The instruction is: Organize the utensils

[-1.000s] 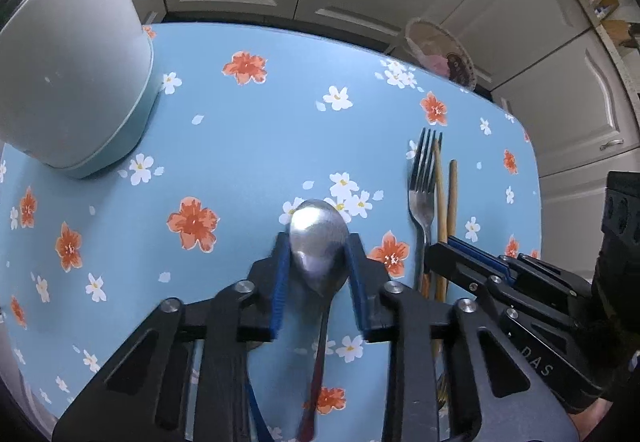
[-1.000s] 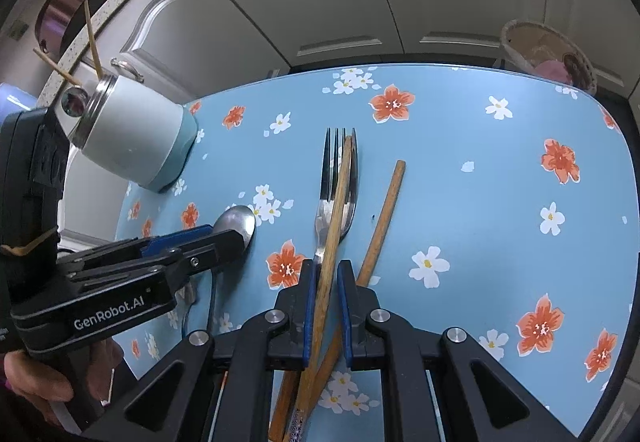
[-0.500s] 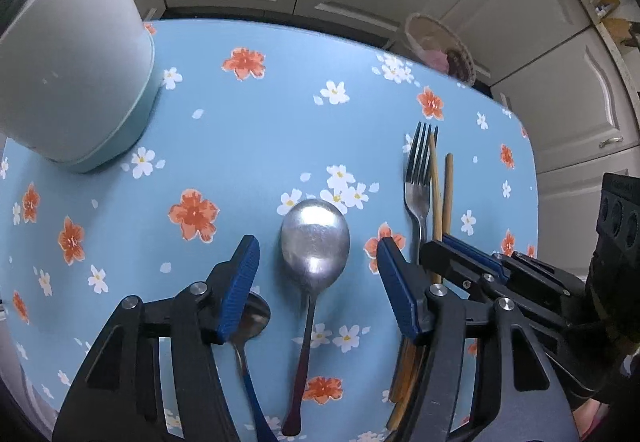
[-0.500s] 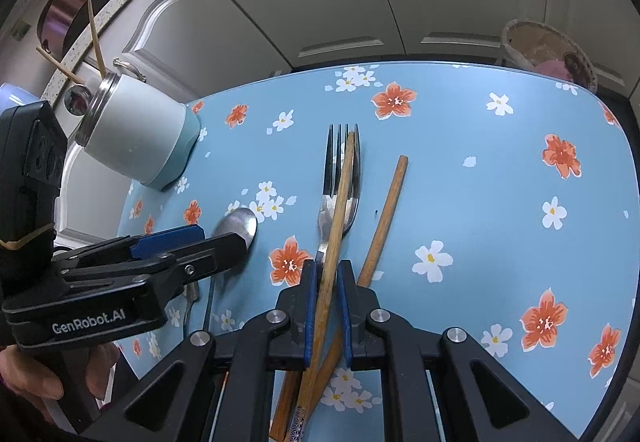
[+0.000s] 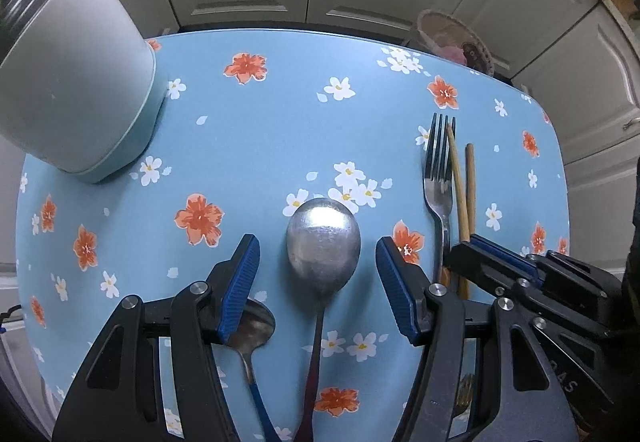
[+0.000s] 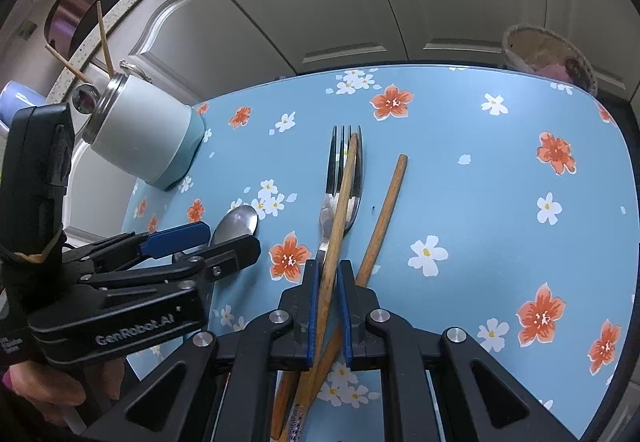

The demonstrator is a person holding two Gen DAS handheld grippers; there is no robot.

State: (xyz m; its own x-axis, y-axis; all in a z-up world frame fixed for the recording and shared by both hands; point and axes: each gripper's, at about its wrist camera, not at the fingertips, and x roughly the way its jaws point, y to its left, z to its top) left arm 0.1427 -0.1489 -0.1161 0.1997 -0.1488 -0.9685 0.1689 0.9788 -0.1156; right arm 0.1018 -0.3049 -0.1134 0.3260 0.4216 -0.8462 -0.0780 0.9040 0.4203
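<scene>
A large metal spoon point(image 5: 323, 242) lies on the blue flowered table, between the wide-apart pads of my open left gripper point(image 5: 318, 274), untouched. A smaller spoon with a blue handle point(image 5: 250, 330) lies under the left finger. A fork point(image 6: 340, 177) and two wooden chopsticks lie to the right. My right gripper point(image 6: 328, 306) is shut on the lighter chopstick point(image 6: 340, 201), which crosses the fork. The darker chopstick point(image 6: 384, 213) lies beside it. The big spoon's bowl also shows in the right wrist view point(image 6: 236, 222).
A white and pale-blue canister point(image 5: 68, 89) with a steel rim stands at the far left of the table; in the right wrist view point(image 6: 144, 133) two sticks poke out of it. A round woven basket point(image 6: 548, 57) sits beyond the far table edge. White cabinets stand behind.
My left gripper let go of the large spoon, opened wide and drew back slightly; the spoon now rests on the table. The right gripper stayed shut on the chopstick.
</scene>
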